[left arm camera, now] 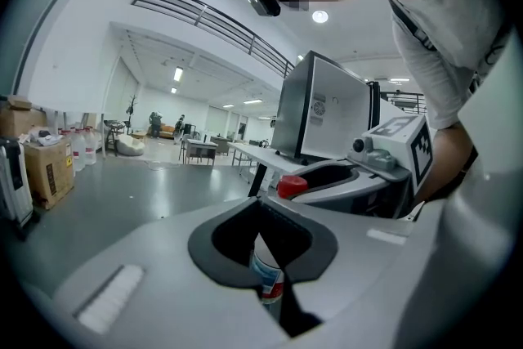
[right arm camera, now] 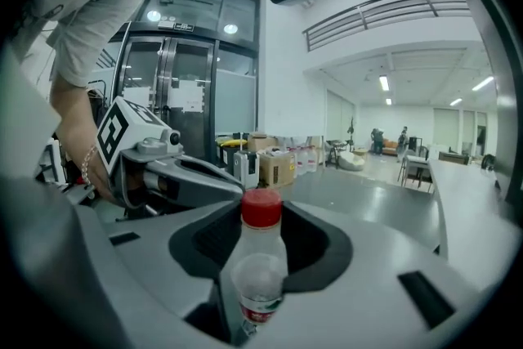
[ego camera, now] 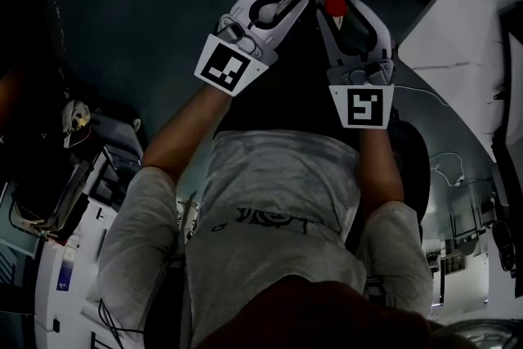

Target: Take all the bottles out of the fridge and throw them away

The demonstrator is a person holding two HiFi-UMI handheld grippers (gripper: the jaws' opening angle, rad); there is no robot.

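Observation:
Both grippers are held side by side in front of the person's chest. My right gripper (right arm camera: 260, 237) is shut on a clear plastic bottle (right arm camera: 260, 278) with a red cap (right arm camera: 261, 207) and a red label, standing upright between the jaws. In the head view that cap (ego camera: 335, 4) shows in the right gripper (ego camera: 347, 16). My left gripper (left arm camera: 263, 237) is shut on another bottle (left arm camera: 268, 278) with a blue and red label; only part of its body shows in the gap. The head view puts the left gripper (ego camera: 274, 8) close beside the right one.
A white boxy fridge-like cabinet (left arm camera: 327, 114) stands on a table behind the right gripper (left arm camera: 368, 172). Cardboard boxes (left arm camera: 45, 163) and water jugs line the left wall. Glass doors (right arm camera: 192, 86) and more boxes (right arm camera: 274, 163) stand beyond the left gripper (right arm camera: 163, 172).

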